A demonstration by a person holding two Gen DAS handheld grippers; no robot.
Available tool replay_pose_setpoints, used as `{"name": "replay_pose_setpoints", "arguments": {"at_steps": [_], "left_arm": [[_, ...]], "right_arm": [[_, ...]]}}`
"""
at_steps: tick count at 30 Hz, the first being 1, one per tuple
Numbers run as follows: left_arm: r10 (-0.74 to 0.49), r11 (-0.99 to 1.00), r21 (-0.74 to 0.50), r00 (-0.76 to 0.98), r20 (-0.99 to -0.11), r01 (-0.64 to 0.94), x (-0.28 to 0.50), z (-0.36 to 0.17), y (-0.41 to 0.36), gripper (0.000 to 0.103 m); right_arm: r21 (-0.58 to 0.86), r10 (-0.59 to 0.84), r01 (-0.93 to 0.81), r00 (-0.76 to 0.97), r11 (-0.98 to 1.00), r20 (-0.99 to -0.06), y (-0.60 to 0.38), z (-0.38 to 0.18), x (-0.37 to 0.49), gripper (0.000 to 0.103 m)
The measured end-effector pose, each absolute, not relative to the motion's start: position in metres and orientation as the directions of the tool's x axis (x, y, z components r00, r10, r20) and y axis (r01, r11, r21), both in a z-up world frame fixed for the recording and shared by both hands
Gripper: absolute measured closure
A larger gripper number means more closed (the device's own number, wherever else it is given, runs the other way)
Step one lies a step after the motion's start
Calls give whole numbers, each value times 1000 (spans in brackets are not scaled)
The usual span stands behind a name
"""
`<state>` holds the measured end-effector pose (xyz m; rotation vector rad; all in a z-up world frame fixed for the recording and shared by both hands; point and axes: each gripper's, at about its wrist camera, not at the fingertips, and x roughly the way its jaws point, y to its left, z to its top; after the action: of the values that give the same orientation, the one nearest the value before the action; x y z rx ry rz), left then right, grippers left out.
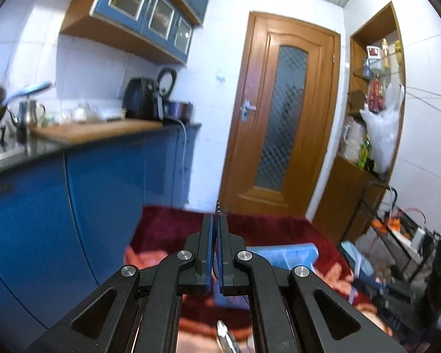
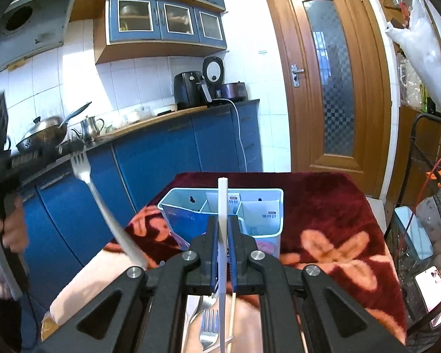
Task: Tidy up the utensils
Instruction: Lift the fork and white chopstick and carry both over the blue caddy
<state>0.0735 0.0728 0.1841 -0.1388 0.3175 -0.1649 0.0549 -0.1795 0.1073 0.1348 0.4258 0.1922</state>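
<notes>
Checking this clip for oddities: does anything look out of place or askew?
Nothing spilled or damaged. The caddy stands upright on the red cloth. The right gripper holds a white chopstick, and a fork is raised at left. Spare forks lie below.

No text legible anywhere, small printed labels [image 2: 233,199] on white cards inside the pale blue utensil holder [image 2: 173,206] at twelve o'clock of the right wrist view, characters too blurred to read
</notes>
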Motion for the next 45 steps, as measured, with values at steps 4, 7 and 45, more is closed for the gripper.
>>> {"name": "replay_pose_setpoints", "arguments": {"at_steps": [4, 7, 45], "left_arm": [[-102, 993, -83, 969, -226, 86, 84, 216, 66, 101], [-62, 997, -45, 976, -208, 54, 101, 228, 60, 101], [-204, 967, 54, 880, -429, 251, 215, 102, -6, 94]], "right_arm": [[164, 205, -153, 901, 975, -383, -182, 108, 56, 95], [171, 202, -146, 904, 974, -378, -186, 107, 58, 95], [136, 72, -35, 957, 990, -281, -209, 97, 189, 95]]}}
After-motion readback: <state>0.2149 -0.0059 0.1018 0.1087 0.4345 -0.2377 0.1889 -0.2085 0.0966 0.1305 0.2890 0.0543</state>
